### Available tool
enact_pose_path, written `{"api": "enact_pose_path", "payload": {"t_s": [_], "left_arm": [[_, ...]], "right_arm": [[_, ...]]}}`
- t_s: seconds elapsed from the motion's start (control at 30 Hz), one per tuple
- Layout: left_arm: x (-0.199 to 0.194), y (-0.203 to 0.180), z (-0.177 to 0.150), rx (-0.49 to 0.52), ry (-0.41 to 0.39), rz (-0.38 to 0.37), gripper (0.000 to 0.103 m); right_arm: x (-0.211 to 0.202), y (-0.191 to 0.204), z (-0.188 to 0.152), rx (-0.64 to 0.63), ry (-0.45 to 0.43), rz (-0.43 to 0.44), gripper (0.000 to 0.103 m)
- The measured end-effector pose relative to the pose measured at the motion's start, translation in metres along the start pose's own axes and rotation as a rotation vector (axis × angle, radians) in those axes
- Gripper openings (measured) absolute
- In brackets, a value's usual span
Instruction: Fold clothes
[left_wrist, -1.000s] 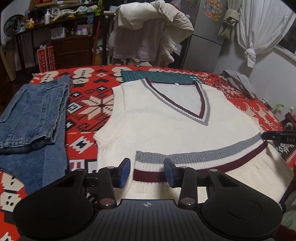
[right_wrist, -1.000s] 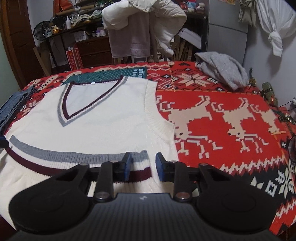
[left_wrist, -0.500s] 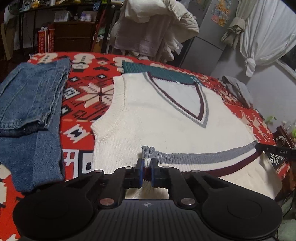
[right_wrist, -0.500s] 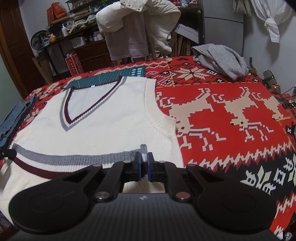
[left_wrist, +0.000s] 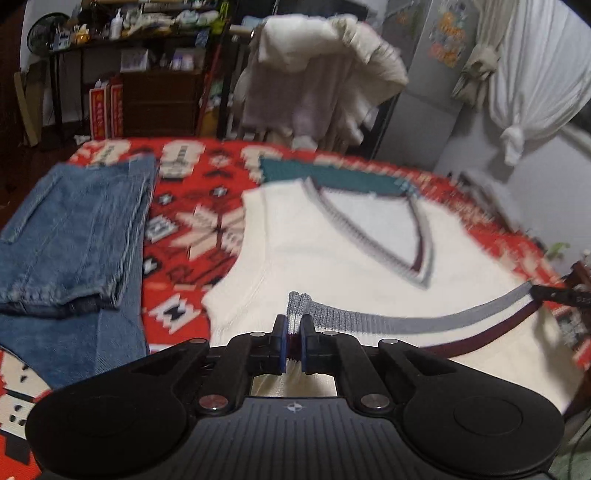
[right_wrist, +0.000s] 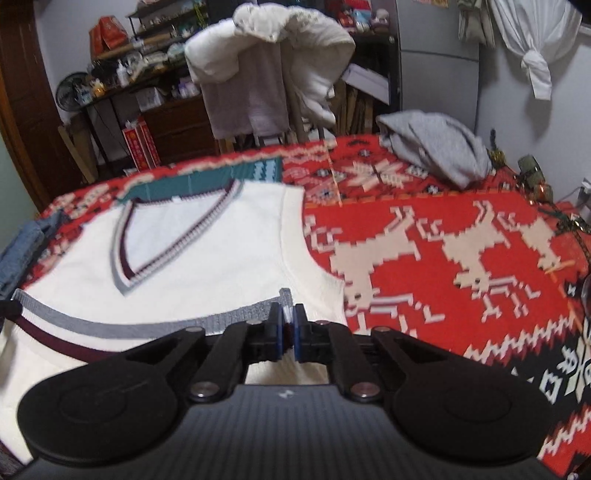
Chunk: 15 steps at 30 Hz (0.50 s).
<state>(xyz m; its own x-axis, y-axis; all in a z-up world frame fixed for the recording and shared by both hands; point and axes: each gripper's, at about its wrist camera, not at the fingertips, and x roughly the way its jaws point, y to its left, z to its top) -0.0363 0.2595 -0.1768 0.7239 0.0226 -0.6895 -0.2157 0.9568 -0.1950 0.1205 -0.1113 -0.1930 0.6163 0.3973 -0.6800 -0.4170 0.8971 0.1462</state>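
Left claw (left_wrist: 293, 341) and right claw (right_wrist: 289, 334) both clamped tight.

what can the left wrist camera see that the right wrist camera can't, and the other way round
Only the left wrist view shows the folded jeans spread out in full; in the right view just a blue edge shows. Only the right wrist view shows the grey garment heaped at the far corner and the reindeer pattern on the red cloth. Both show the cream V-neck vest lying flat, its striped hem folded up, with the left gripper and the right gripper each shut on a hem corner.
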Motion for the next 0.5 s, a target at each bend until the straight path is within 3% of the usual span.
{"api": "enact_pose_path", "payload": {"t_s": [0.13,0.23,0.27,0.33,0.5], "left_arm": [[0.010,0.000,-0.008,0.011,0.011,0.019,0.007],[0.008,-0.002,-0.009,0.024,0.008,0.041,0.015],[0.006,-0.002,-0.009,0.023,0.006,0.044,0.019],[0.001,-0.003,-0.009,0.022,-0.001,0.051,0.030],[-0.027,-0.014,-0.010,0.059,-0.043,0.077,0.036]], "right_arm": [[0.015,-0.001,-0.009,-0.013,0.023,-0.018,0.006],[0.018,0.001,-0.012,-0.037,0.020,-0.028,0.009],[0.017,0.001,-0.011,-0.035,0.018,-0.026,0.011],[0.011,0.001,-0.009,-0.026,-0.004,-0.032,0.030],[-0.022,0.009,-0.012,-0.053,-0.067,-0.025,0.034]]}}
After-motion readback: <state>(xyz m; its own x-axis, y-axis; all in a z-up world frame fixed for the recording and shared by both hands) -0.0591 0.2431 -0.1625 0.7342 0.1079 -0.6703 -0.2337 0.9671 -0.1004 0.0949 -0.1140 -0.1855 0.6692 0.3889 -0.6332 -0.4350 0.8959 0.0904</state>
